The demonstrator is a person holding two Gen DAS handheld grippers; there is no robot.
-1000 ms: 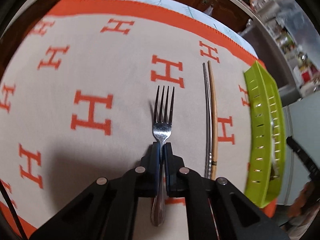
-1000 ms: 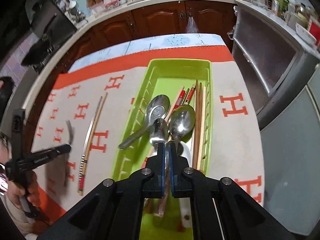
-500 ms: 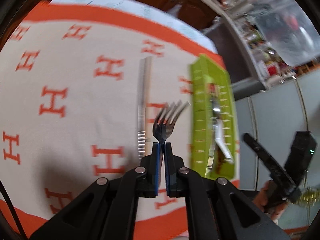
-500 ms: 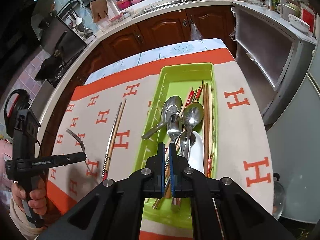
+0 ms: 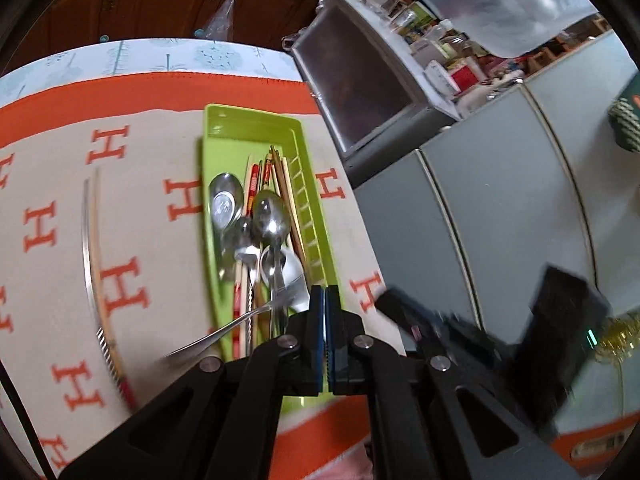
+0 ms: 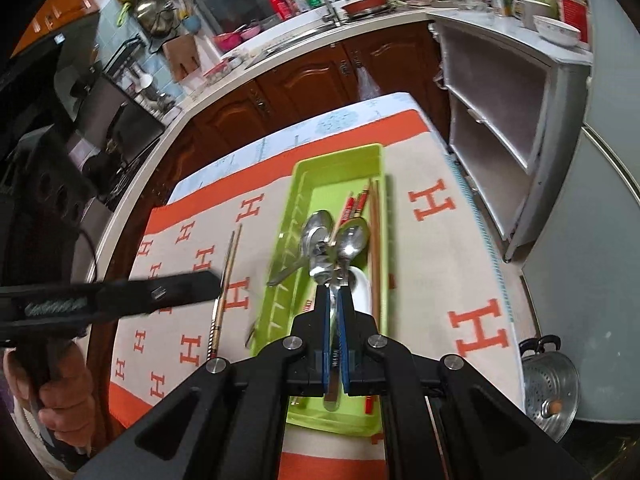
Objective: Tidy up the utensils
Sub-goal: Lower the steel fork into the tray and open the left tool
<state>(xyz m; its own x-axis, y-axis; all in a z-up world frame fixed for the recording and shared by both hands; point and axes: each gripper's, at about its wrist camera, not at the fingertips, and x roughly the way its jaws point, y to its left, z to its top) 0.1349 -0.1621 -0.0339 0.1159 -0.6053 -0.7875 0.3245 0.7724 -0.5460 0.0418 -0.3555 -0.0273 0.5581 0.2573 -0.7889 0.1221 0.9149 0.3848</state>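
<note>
A green slotted tray (image 5: 256, 128) (image 6: 340, 160) lies on the H-patterned cloth and holds several spoons (image 5: 272, 216) and chopsticks (image 5: 280, 172). My left gripper (image 5: 325, 300) is shut on the fork (image 5: 224, 330), gripping its head; the handle sticks out to the left across the tray's near left wall. My right gripper (image 6: 333, 300) is shut on a metal spoon (image 6: 322, 268), held above the tray's near half. A loose pair of chopsticks (image 5: 90, 248) (image 6: 226, 276) lies on the cloth left of the tray.
The cloth (image 6: 440, 248) covers the table, with an orange border at its edges. A white open cabinet (image 6: 500, 152) and a grey fridge stand to the right. A steel pot (image 6: 550, 392) sits on the floor at lower right. Wooden kitchen cabinets lie beyond the table.
My left gripper lifted the fork off the cloth and carried it right, over the tray's near end. My right gripper rose and drew back with its spoon.
</note>
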